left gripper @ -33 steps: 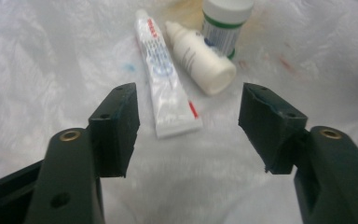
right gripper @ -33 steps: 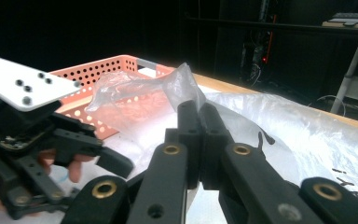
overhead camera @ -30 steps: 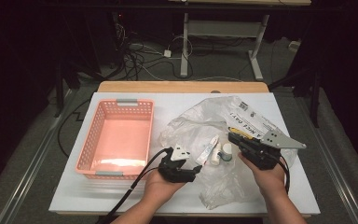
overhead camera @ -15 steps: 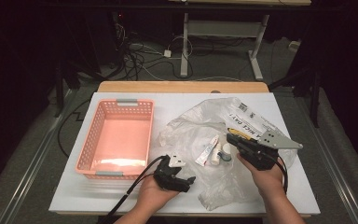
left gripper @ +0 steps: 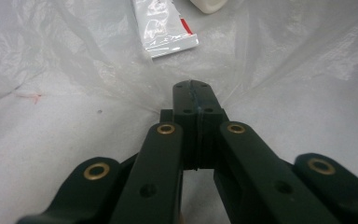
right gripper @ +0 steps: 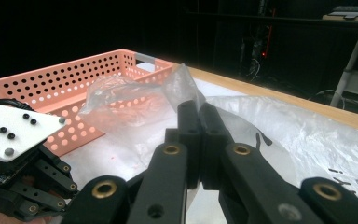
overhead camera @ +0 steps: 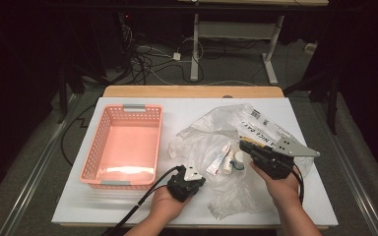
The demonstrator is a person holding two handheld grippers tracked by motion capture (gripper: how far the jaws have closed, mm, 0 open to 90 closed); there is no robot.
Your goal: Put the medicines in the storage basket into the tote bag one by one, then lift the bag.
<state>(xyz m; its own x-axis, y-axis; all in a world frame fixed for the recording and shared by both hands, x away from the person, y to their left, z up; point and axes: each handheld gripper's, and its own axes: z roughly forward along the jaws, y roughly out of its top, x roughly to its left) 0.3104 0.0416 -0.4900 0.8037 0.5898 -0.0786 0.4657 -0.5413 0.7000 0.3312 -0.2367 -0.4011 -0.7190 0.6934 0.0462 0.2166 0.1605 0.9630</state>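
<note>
We see both grippers clamped on the clear plastic bag [overhead camera: 221,147], which lies crumpled on the white counter [overhead camera: 128,206] right of centre. The left gripper [overhead camera: 193,173] has just closed its jaws; in the left gripper view they meet on a pinched fold of film at the bag's near edge [left gripper: 195,91]. The right gripper [overhead camera: 246,146] is also closed on film, and the right gripper view shows a peak of plastic rising from its tips [right gripper: 182,84].

Key relation: the goods sit between the two grippers, inside the bag. The small tube [overhead camera: 219,160] lies just ahead of the left gripper, its long axis running away from us and slightly right; in the left gripper view its crimped end [left gripper: 165,28] points back at the jaws. A white cap or small jar [overhead camera: 238,158] sits just beside it, nearer the right gripper.

We judge that the two pinches are meant to spread the bag mouth, so the next move is pulling apart or lifting.

The pink basket [overhead camera: 123,147] stands to the left, near the left hand [overhead camera: 165,209], apart from the bag. What's in the way: only film over the tube.
</note>
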